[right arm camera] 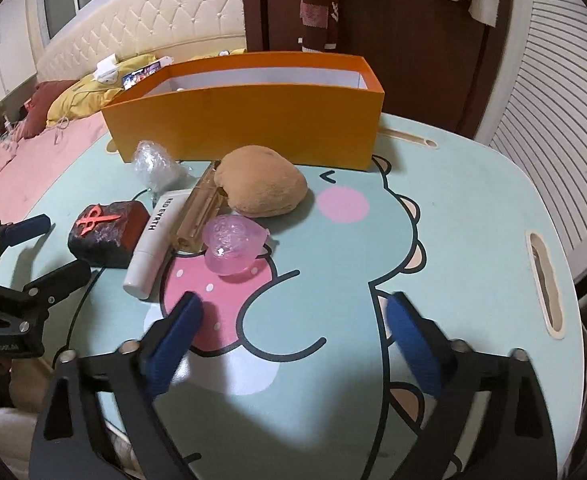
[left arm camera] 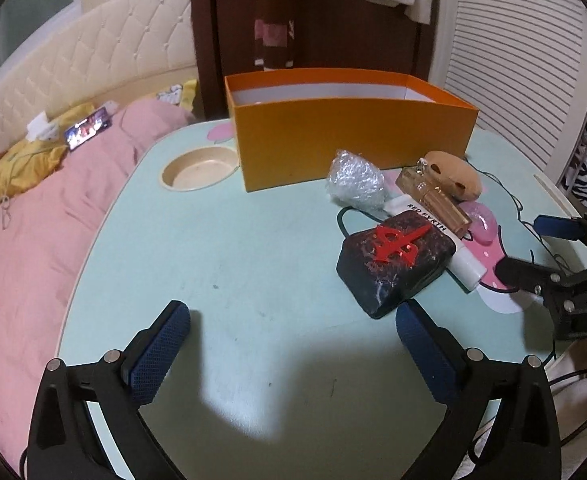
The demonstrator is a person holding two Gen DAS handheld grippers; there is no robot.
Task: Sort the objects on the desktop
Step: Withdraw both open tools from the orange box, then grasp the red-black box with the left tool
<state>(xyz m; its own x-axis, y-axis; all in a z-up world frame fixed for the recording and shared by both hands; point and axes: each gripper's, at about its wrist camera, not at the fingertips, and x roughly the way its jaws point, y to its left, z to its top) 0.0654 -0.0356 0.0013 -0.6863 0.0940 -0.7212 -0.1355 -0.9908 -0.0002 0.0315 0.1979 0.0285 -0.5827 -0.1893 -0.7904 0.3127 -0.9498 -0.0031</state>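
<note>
An open orange box (left arm camera: pixel 353 144) (right arm camera: pixel 245 120) stands at the back of the pale green table (left arm camera: pixel 233 260). In front of it lie a black block with a red emblem (left arm camera: pixel 395 262) (right arm camera: pixel 107 234), a white tube (left arm camera: pixel 441 240) (right arm camera: pixel 153 246), a clear amber bottle (left arm camera: pixel 433 196) (right arm camera: pixel 199 212), a brown plush (left arm camera: pixel 455 174) (right arm camera: pixel 263 182), a pink heart-shaped case (left arm camera: pixel 481 222) (right arm camera: pixel 235 246) and a crumpled clear wrap (left arm camera: pixel 357 180) (right arm camera: pixel 155 166). My left gripper (left arm camera: pixel 293 320) (right arm camera: pixel 49 246) is open and empty, just before the black block. My right gripper (right arm camera: pixel 293 308) (left arm camera: pixel 521 246) is open and empty, short of the pink case.
A round cup recess (left arm camera: pixel 199 168) sits in the table left of the box. Slots (right arm camera: pixel 543 280) are cut along the table's right edge. A bed with a pink quilt (left arm camera: pixel 33 240) and a lit phone (left arm camera: pixel 87 130) lies to the left. A dark door (left arm camera: pixel 333 16) stands behind.
</note>
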